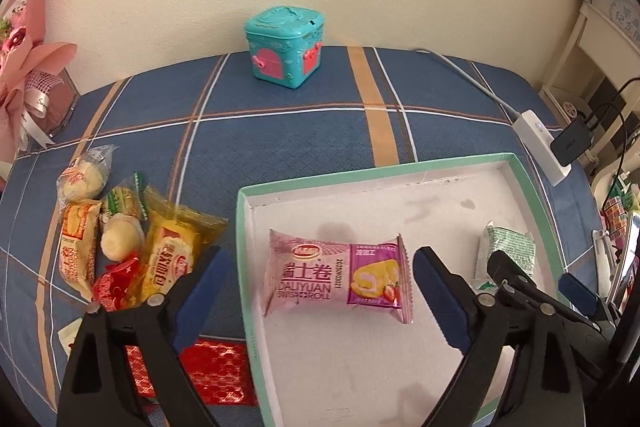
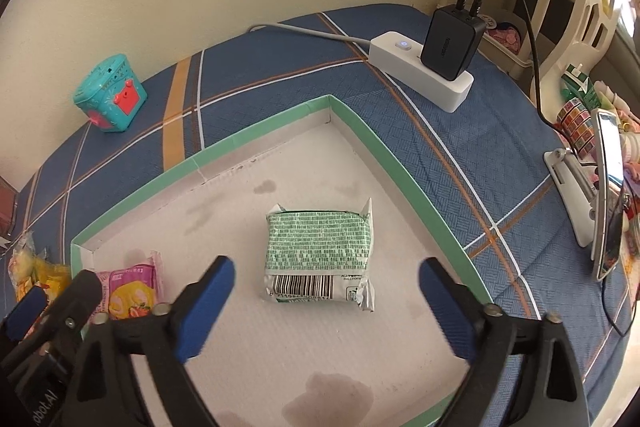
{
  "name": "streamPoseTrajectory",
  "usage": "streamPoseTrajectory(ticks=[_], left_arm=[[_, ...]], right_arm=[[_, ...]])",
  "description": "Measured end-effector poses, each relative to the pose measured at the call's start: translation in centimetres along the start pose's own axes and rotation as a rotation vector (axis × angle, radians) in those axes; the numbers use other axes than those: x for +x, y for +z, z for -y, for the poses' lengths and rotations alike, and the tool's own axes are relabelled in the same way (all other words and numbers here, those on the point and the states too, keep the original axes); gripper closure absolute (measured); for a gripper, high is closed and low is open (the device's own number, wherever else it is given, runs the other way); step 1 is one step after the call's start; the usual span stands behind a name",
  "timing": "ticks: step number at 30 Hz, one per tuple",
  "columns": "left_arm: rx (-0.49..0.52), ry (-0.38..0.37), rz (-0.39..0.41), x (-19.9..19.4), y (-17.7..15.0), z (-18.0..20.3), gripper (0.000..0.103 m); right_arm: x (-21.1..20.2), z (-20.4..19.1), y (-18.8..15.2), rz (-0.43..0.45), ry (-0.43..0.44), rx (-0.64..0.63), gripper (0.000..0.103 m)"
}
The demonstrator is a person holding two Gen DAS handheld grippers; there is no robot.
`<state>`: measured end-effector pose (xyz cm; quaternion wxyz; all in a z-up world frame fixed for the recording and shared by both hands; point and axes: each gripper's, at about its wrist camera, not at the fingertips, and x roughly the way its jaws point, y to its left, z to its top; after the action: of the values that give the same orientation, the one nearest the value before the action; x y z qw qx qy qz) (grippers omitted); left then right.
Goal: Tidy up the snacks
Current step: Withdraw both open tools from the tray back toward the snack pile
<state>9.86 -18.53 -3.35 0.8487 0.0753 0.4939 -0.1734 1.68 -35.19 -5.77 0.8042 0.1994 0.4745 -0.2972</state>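
- Snacks in the tray [image 1: 536, 187]: two. A pink roll pack [image 1: 336, 277] lies flat at its left side, a green pack [image 2: 318, 257] lies flat nearer its right side, barcode end toward the camera; the two are well apart.
- Snacks outside the tray: a pile [image 1: 120, 239] on the blue plaid cloth [image 1: 280, 131] just left of the tray. About six wrappers can be made out: two pale round cakes, an orange pack, a green-striped one, a yellow one and a red one. A flat red patterned piece [image 1: 212, 371] lies nearer the camera, touching the tray's left wall.
- Tools: two. Left tool [image 1: 320, 291] hangs over the roll pack, jaws wide apart, pads clear of it. Right tool [image 2: 326, 301] hangs over the green pack, jaws wide apart, touching nothing.
- Around: one teal toy box [image 1: 285, 47] by the wall, one white power strip [image 2: 420, 75] with a black charger [image 2: 452, 43] plugged in, a pink bouquet [image 1: 24, 67] at far left, a phone on a stand [image 2: 608, 195] at right.
- Nothing lies between either tool and its pack.
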Motion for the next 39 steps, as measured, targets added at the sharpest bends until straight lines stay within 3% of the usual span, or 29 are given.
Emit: streamPoseTrajectory(ticks=[13, 23, 39], left_arm=[[-0.064, 0.071, 0.001, -2.1, -0.7, -3.2, 0.002], [-0.098, 0.116, -0.074, -3.1, -2.1, -5.7, 0.002], [-0.124, 0.173, -0.037, -6.7, -4.2, -9.2, 0.002]], right_arm=[[-3.0, -1.2, -0.8, 0.056, 0.0, -0.054, 0.0], [-5.5, -2.9, -2.4, 0.058, 0.037, -0.111, 0.0], [-8.3, -6.2, -5.5, 0.04, 0.112, -0.21, 0.0]])
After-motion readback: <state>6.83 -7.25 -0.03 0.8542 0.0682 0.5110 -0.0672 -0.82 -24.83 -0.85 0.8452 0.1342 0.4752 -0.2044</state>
